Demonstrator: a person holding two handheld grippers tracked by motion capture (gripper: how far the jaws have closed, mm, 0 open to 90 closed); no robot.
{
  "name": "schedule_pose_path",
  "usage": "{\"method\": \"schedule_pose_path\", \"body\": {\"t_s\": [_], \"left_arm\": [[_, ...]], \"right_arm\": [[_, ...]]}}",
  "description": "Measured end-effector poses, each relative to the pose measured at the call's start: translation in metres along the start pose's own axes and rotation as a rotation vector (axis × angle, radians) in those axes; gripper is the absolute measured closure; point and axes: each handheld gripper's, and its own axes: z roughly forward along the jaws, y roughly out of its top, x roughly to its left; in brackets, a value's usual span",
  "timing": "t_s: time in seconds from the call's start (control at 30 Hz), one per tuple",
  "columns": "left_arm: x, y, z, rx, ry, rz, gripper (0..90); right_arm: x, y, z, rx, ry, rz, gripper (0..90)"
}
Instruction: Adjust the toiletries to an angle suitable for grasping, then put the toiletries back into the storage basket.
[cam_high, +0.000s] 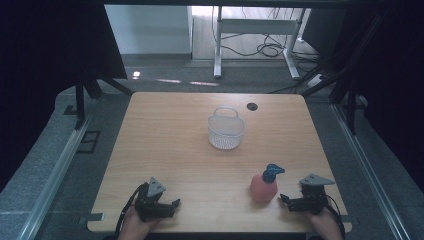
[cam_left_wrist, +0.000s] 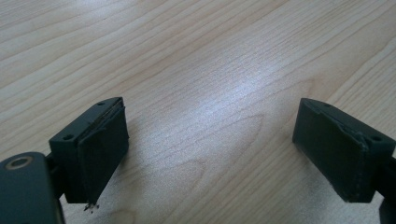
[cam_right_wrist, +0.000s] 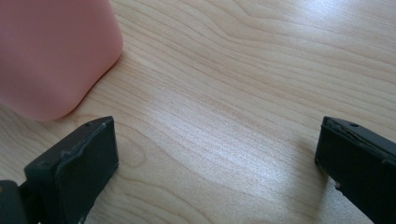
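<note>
Just left of right gripper (cam_high: 286, 200): pink bottle (cam_high: 263, 187), upright, untouched.

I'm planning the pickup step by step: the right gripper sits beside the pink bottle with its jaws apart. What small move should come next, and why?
Probably slide the right gripper a little toward the pink bottle so its body comes between the jaws. They stand wide open over bare table, and in the right gripper view the bottle sits off to one side, ahead of one jaw, not between them. The left gripper rests open, far off.
</note>
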Motion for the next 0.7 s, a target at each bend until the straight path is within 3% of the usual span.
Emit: {"method": "schedule_pose_path", "body": {"t_s": [0.7], "left_arm": [[-0.0001,-0.0001,-0.0002,0.000,-0.001,0.001,10.2]], "right_arm": [[-0.0019,-0.0001,-0.0028,-0.001,0.023,-0.002,1.5]]}}
